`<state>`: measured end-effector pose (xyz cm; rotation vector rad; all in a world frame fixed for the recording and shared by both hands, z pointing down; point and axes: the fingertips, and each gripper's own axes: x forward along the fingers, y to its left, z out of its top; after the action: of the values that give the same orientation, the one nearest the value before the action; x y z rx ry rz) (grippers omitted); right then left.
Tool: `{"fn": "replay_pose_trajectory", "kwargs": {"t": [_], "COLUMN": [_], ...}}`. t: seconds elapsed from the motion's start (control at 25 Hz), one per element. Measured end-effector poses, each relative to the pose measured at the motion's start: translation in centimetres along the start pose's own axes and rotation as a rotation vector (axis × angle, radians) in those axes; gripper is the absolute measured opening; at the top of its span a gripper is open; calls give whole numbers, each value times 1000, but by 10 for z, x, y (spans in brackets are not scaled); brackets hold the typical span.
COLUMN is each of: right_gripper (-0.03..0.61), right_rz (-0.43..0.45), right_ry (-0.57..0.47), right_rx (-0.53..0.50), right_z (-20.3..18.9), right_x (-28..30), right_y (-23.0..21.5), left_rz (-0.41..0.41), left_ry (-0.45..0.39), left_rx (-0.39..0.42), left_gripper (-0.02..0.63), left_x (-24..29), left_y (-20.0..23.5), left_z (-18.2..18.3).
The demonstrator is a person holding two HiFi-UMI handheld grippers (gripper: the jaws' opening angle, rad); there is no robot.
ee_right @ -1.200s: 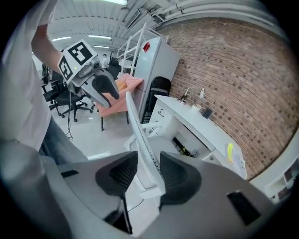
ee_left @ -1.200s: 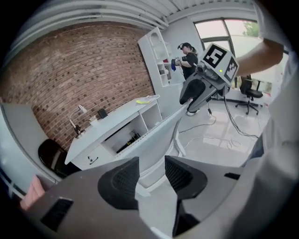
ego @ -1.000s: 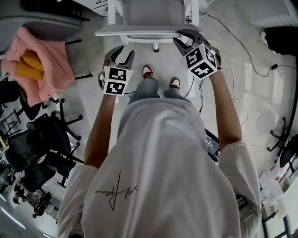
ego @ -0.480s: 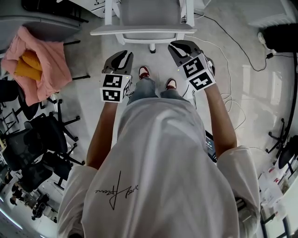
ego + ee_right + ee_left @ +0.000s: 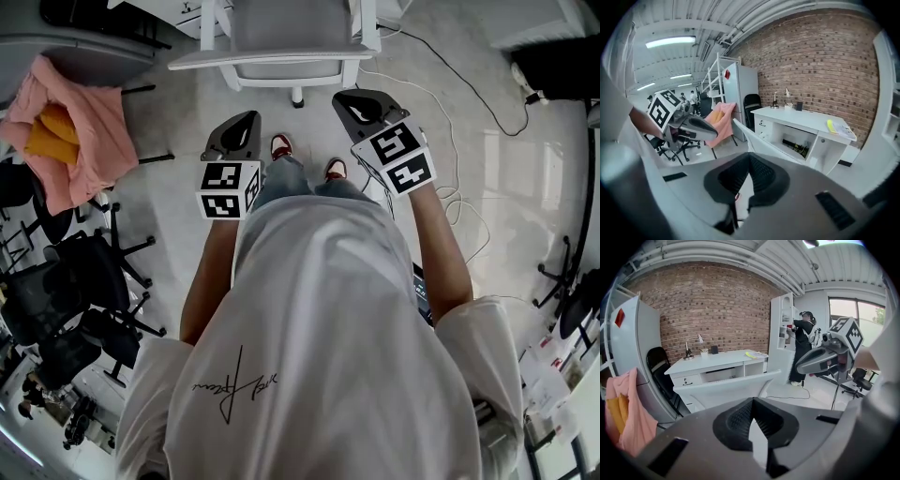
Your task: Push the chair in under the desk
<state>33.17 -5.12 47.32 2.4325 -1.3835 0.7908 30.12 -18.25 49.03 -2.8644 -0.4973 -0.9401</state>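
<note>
The white chair (image 5: 281, 58) stands at the top of the head view, its backrest towards me, with the white desk (image 5: 192, 11) just beyond it. The left gripper view shows the chair back (image 5: 724, 391) in front of the desk (image 5: 717, 363). My left gripper (image 5: 241, 122) and right gripper (image 5: 352, 99) hover side by side a short way behind the chair, apart from it. Both are shut with nothing between the jaws. In the right gripper view the chair back (image 5: 757, 140) stands before the desk (image 5: 806, 121).
A pink cloth (image 5: 70, 131) hangs over a chair at the left. Black office chairs (image 5: 75, 291) crowd the lower left. Cables (image 5: 450, 84) lie on the floor at the right. My shoes (image 5: 279, 145) are between the grippers. A person (image 5: 801, 350) stands by a white shelf.
Both grippers went from open to shut and drew back from the chair's backrest. The chair now sits higher in the head view, farther from me.
</note>
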Motion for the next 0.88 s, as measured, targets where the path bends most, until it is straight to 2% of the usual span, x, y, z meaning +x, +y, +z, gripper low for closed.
{"fn": "replay_pose_trajectory", "kwargs": {"t": [0.24,0.48,0.88], "right_gripper": [26,26,26], "right_rz": [4,16,46], "right_ry": [-3,-17,-63], "right_rx": [4,23,64], "right_z": [-3,-10,-17], "right_x": [-19,-32,-57], "right_y": [2,1,-10], "left_rz": [0,-34,-53], "left_ry": [-33,-88,-108], "left_rx": [-63,-144,-170], "left_gripper": [3,3,3], "left_x": [-14,-22,-25], "left_y": [-23,-33,-42], "left_z": [9,10,11]}}
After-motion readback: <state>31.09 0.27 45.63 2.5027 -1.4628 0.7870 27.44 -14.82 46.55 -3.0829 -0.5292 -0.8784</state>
